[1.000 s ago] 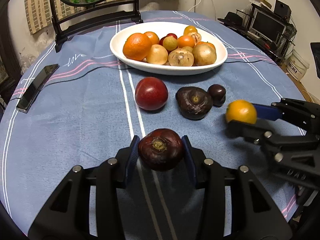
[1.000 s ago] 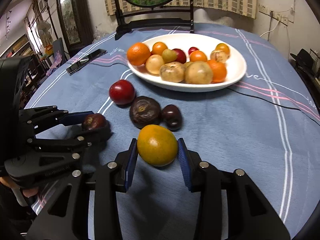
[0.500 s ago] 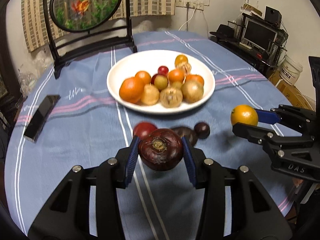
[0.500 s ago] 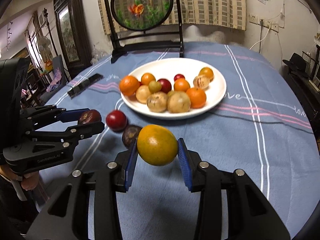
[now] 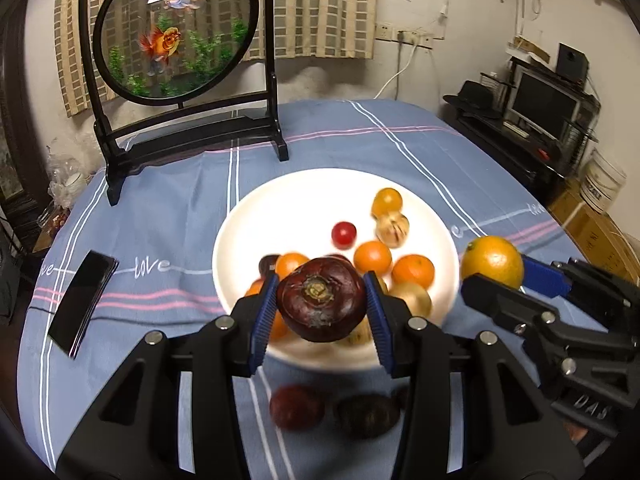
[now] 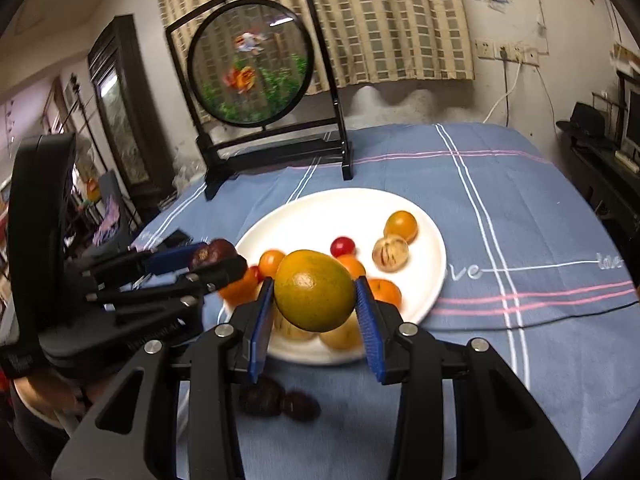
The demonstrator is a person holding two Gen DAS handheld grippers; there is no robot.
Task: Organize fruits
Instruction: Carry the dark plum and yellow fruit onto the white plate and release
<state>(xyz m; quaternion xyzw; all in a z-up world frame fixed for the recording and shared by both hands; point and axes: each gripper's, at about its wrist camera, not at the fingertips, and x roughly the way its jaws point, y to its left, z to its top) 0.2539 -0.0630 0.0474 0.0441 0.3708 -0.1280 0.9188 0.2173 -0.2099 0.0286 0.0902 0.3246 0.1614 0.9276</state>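
Note:
My left gripper [image 5: 320,308] is shut on a dark purple fruit [image 5: 321,304] and holds it in the air over the near part of the white plate [image 5: 280,200]. My right gripper [image 6: 315,300] is shut on a yellow-orange citrus [image 6: 315,295], raised above the plate's near rim [image 6: 432,240]. The right gripper with the citrus [image 5: 492,264] also shows at the plate's right side in the left wrist view. The plate holds several oranges, tan fruits and a red cherry tomato [image 5: 343,234]. A dark red fruit [image 5: 296,406] and a dark fruit [image 5: 366,416] lie on the cloth below.
A black phone [image 5: 82,302] lies at the left on the blue striped tablecloth. A framed round goldfish screen [image 5: 176,36] stands at the table's far side. A black cable [image 6: 560,316] crosses the cloth at the right. A monitor and shelves [image 5: 548,104] stand beyond the table's right edge.
Both grippers have risen and moved forward with their fruits, from near the tabletop to above the plate. The loose fruits on the cloth now lie beneath the grippers.

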